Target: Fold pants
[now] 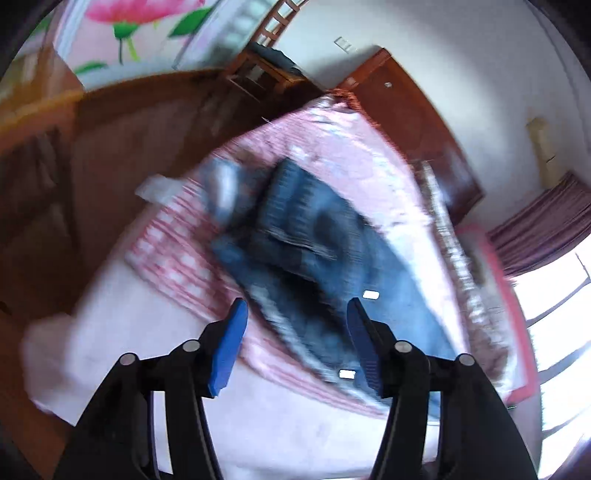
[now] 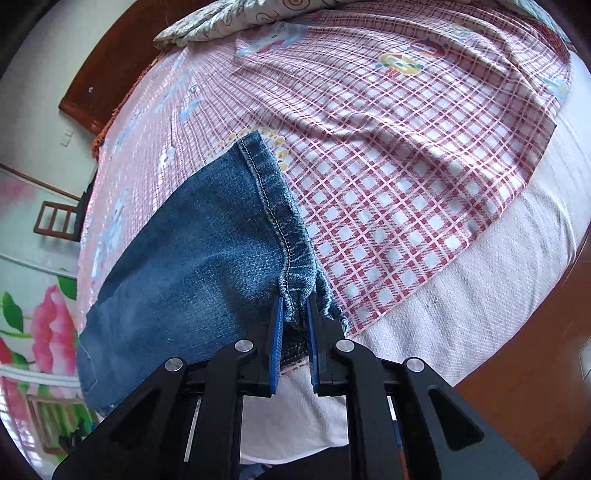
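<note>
The pants are blue jeans point(image 1: 314, 236) lying across the bed, blurred in the left wrist view. My left gripper point(image 1: 295, 314) is open and empty, held above the jeans near the bed's edge. In the right wrist view my right gripper point(image 2: 295, 310) is shut on the hem end of a jeans leg point(image 2: 207, 251), which hangs from the blue pads point(image 2: 276, 339) and spreads away to the left above the bed.
The bed has a red and white checked sheet point(image 2: 406, 166) over a white mattress point(image 2: 498, 295). A patterned pillow point(image 2: 236, 18) lies at the far end. A wooden headboard point(image 1: 413, 110) and dark wooden furniture point(image 1: 110, 147) stand around the bed.
</note>
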